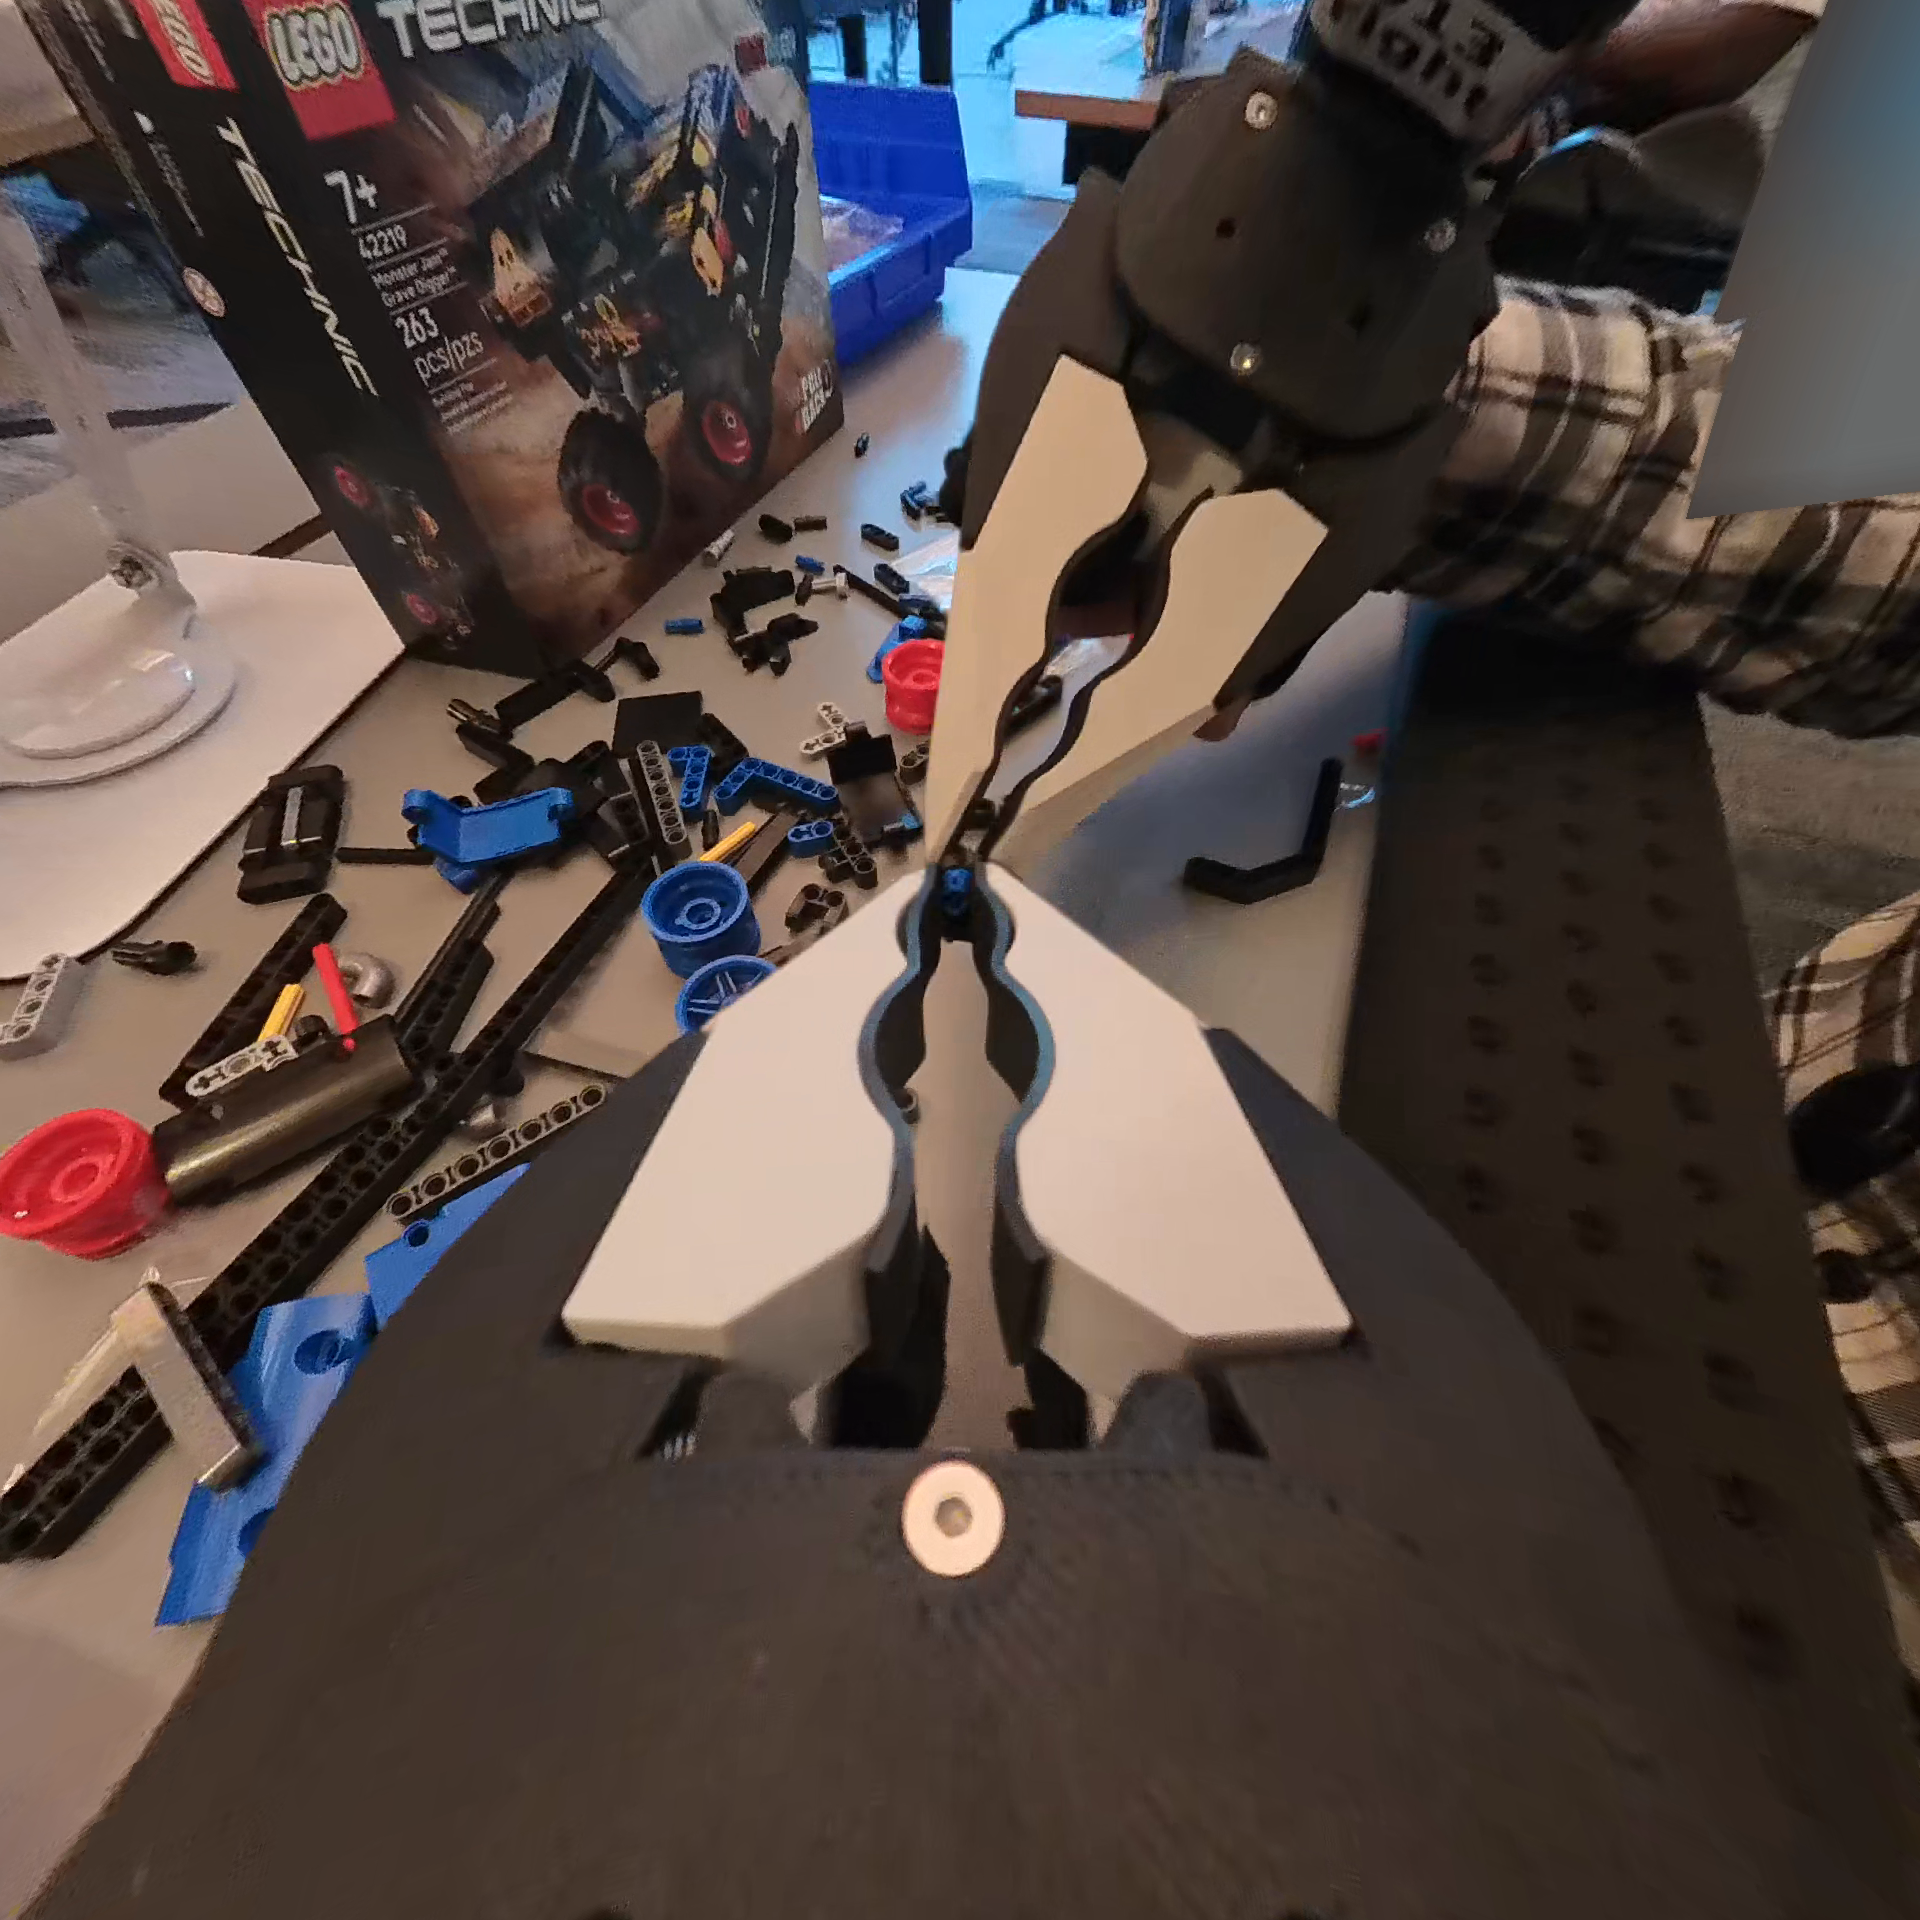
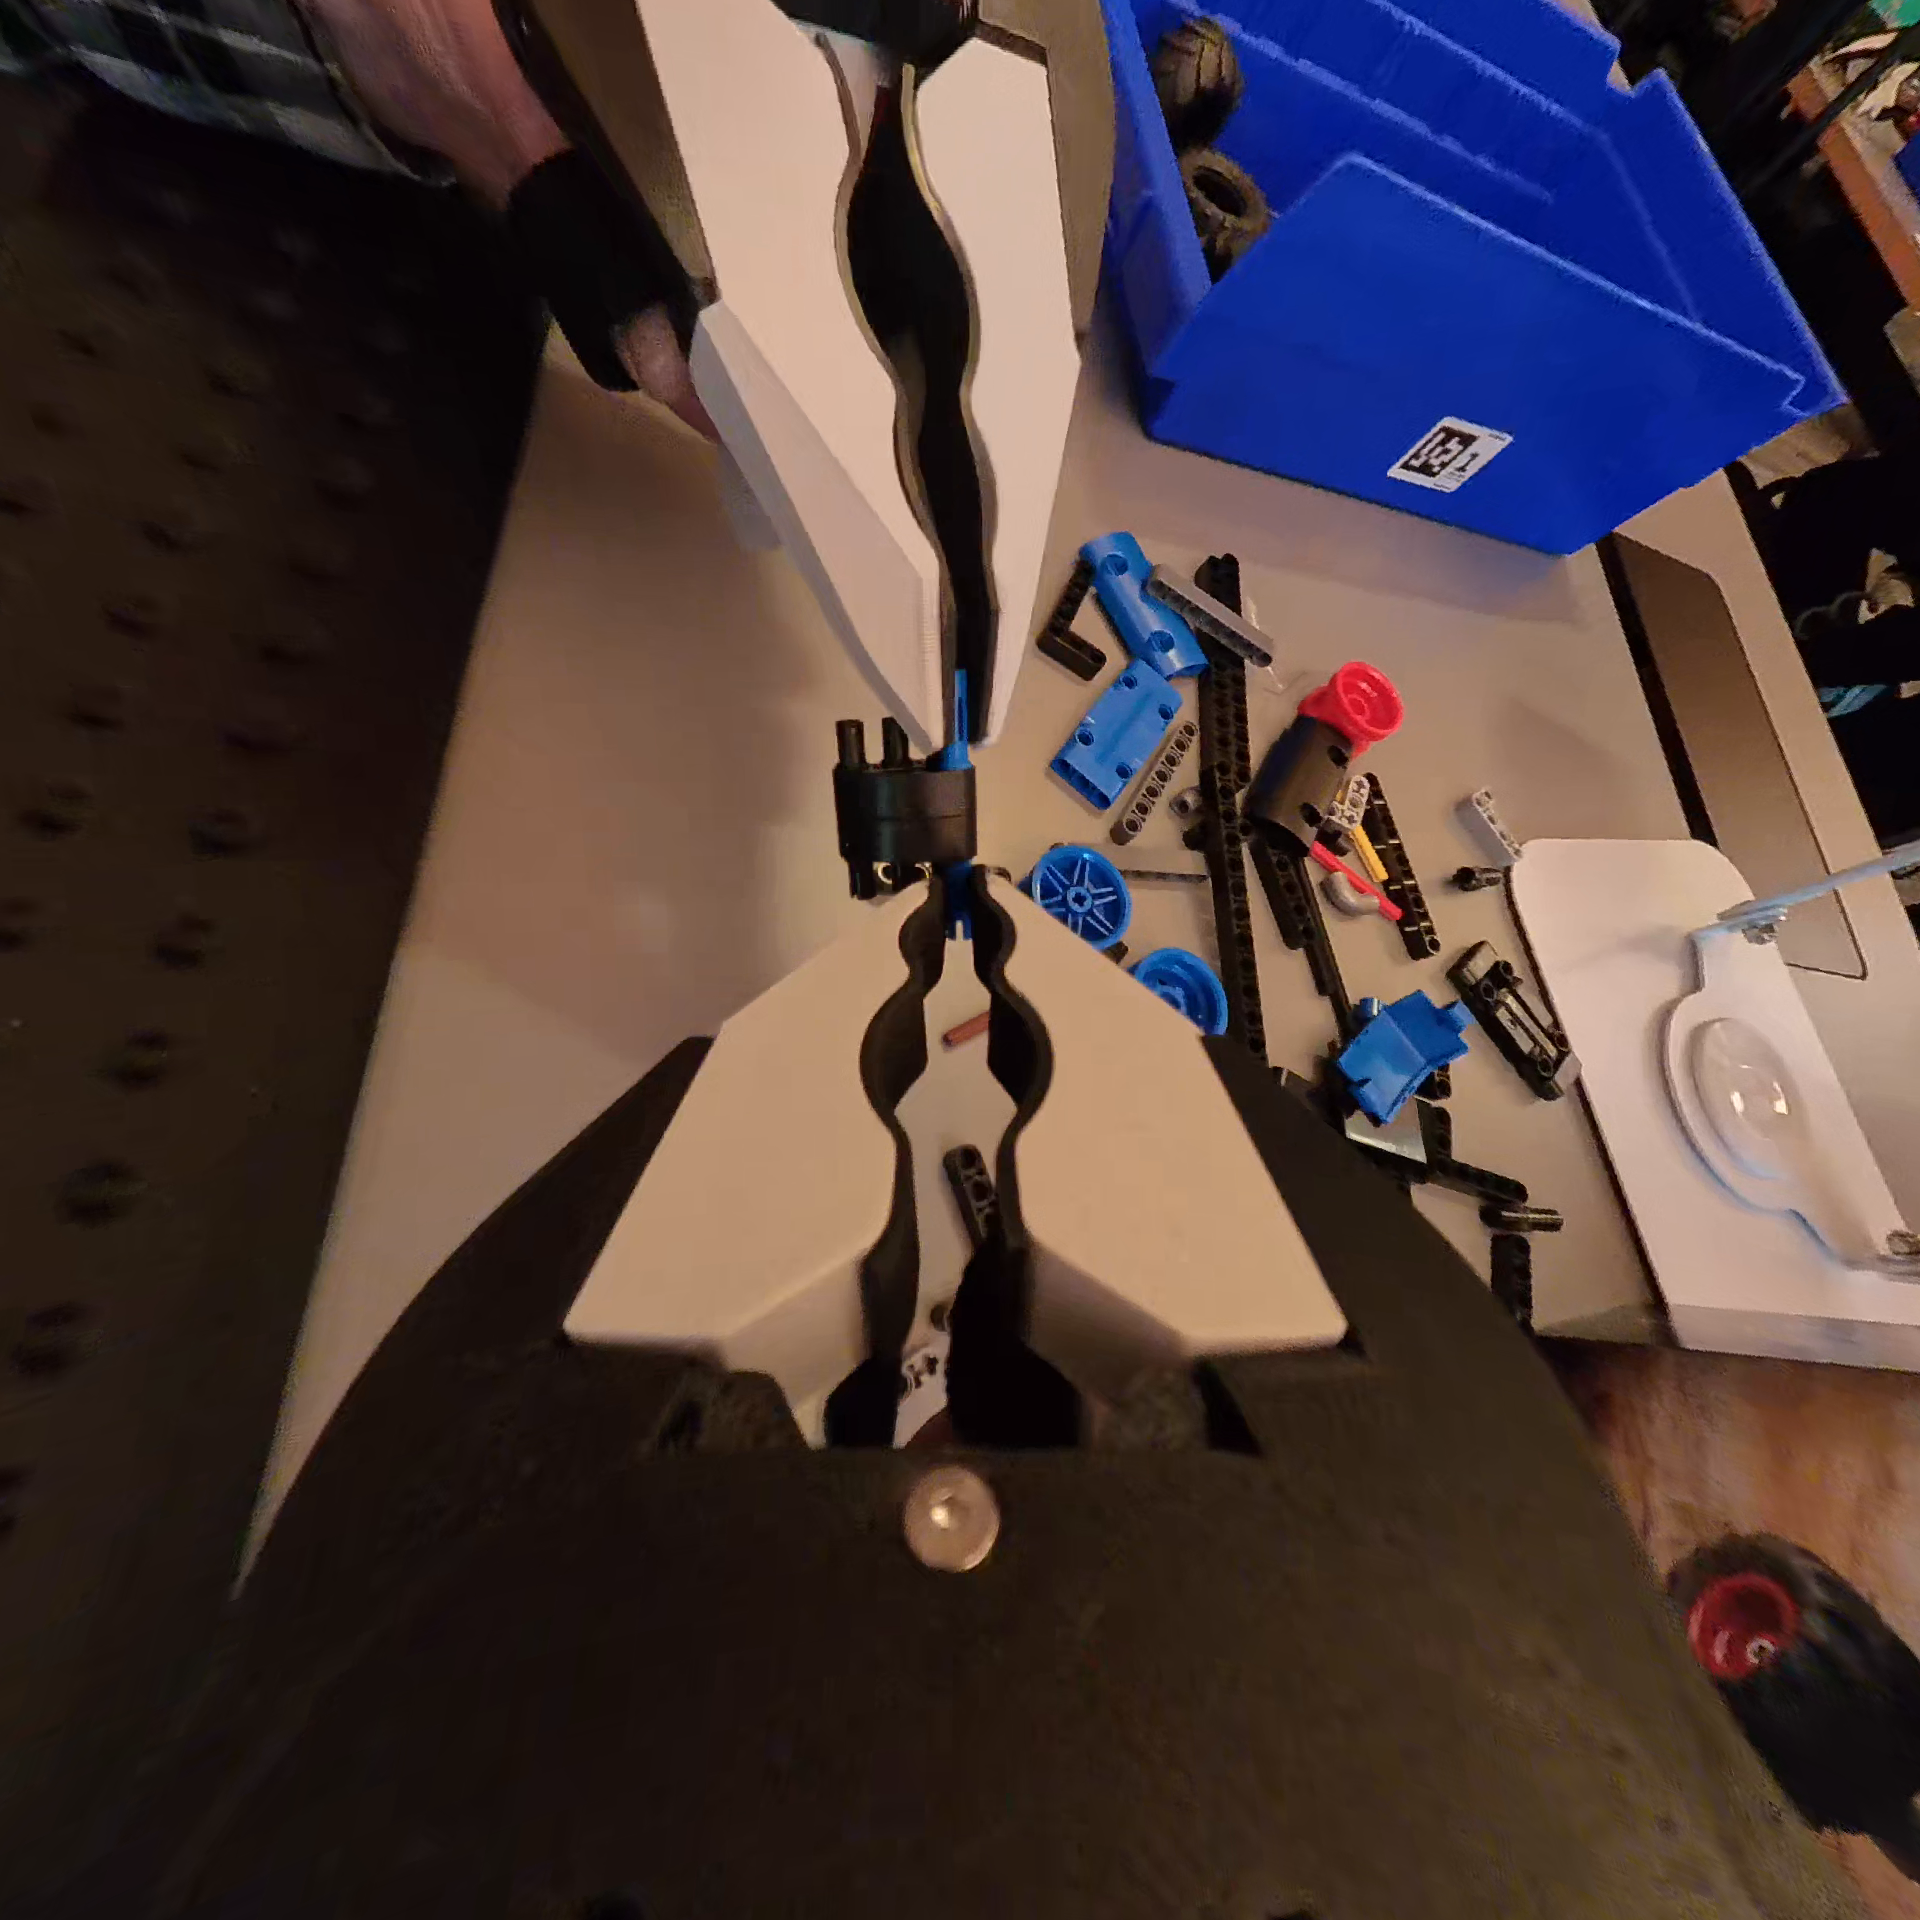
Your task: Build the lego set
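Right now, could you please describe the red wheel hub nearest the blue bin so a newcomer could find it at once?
Start at the blue bin and move toward the white stand base. Among the loose parts between them lies the red hub, touching a black cylinder. Both wheel hubs near it are blue.

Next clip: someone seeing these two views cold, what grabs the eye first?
Dead centre, the left claw and right claw meet tip to tip above the table, both pinching a small black piece with blue pins. Behind them, loose parts litter the grey table, with blue wheel hubs and a red wheel hub standing out. The set's box stands upright at the back left.
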Motion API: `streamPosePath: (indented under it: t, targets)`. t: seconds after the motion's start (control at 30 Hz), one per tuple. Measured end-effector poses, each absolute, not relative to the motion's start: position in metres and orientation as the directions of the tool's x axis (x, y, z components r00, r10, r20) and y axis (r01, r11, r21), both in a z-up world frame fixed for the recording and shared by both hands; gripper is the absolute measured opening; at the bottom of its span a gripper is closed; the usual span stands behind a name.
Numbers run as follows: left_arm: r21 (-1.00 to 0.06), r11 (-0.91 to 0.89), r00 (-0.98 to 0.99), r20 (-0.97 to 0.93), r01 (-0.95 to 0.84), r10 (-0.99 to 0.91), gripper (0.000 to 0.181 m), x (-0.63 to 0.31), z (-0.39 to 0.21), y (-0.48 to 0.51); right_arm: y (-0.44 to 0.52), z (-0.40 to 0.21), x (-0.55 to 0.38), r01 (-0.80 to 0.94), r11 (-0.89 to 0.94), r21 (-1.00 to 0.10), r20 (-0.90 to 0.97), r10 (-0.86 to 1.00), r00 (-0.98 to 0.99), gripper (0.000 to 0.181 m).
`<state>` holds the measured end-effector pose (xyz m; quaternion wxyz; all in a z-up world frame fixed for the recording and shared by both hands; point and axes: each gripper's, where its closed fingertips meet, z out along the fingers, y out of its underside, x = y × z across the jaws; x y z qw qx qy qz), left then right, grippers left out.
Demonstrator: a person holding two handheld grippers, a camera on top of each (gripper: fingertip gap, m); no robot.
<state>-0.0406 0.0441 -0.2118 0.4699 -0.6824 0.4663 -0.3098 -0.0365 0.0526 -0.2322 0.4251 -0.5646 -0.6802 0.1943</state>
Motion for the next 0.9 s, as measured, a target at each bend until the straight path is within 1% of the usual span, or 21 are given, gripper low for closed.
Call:
streamPosePath:
  t: [0.07, 0.17, 0.2, 0.27, 0.37, 0.43, 0.53, 0.63, 0.83, 0.9]
  targets:
    - [-0.928, -0.104, 0.383, -0.044, -0.359, -0.923, 0.003, -0.041, -0.212, 0.045, 0.054, -0.232, -0.036, 0.596, 0.271, -0.756, 0.348, 0.937, 0.016, 0.003]
    - [-0.940, -0.091, 0.450, -0.072, -0.330, -0.890, 0.002, -0.044, -0.203, 0.056, 0.065, -0.224, -0.036, 0.565, 0.226, -0.794, 0.338, 0.936, 0.101, 0.005]
    - [-0.945, -0.082, 0.485, -0.087, -0.317, -0.870, 0.002, -0.047, -0.198, 0.061, 0.071, -0.221, -0.035, 0.562, 0.197, -0.803, 0.330, 0.933, 0.145, 0.011]
    - [-0.961, -0.076, 0.541, -0.084, -0.268, -0.837, 0.002, -0.054, -0.185, 0.070, 0.083, -0.219, -0.031, 0.548, 0.123, -0.828, 0.294, 0.926, 0.236, 0.035]
    - [-0.979, -0.053, 0.634, -0.086, -0.197, -0.769, 0.002, -0.066, -0.167, 0.084, 0.080, -0.221, -0.030, 0.522, 0.025, -0.852, 0.186, 0.948, 0.258, 0.037]
    - [-0.984, -0.037, 0.649, -0.087, -0.174, -0.756, 0.002, -0.062, -0.162, 0.086, 0.070, -0.216, -0.038, 0.460, -0.034, -0.887, 0.086, 0.968, 0.237, 0.038]
    - [-0.977, 0.003, 0.669, -0.148, -0.213, -0.729, 0.002, -0.052, -0.162, 0.087, 0.066, -0.203, -0.049, 0.364, -0.085, -0.927, 0.007, 0.969, 0.246, 0.043]
    - [-0.974, 0.046, 0.685, -0.190, -0.223, -0.703, 0.001, -0.043, -0.158, 0.086, 0.070, -0.196, -0.052, 0.280, -0.148, -0.949, -0.065, 0.957, 0.284, 0.043]
    - [-0.984, 0.061, 0.720, -0.165, -0.168, -0.675, 0.003, -0.042, -0.152, 0.086, 0.084, -0.180, -0.042, 0.149, -0.193, -0.970, -0.129, 0.926, 0.354, 0.020]
    - [-0.986, 0.069, 0.726, -0.160, -0.154, -0.669, 0.003, -0.040, -0.150, 0.085, 0.084, -0.181, -0.042, 0.164, -0.187, -0.968, -0.116, 0.923, 0.366, 0.023]
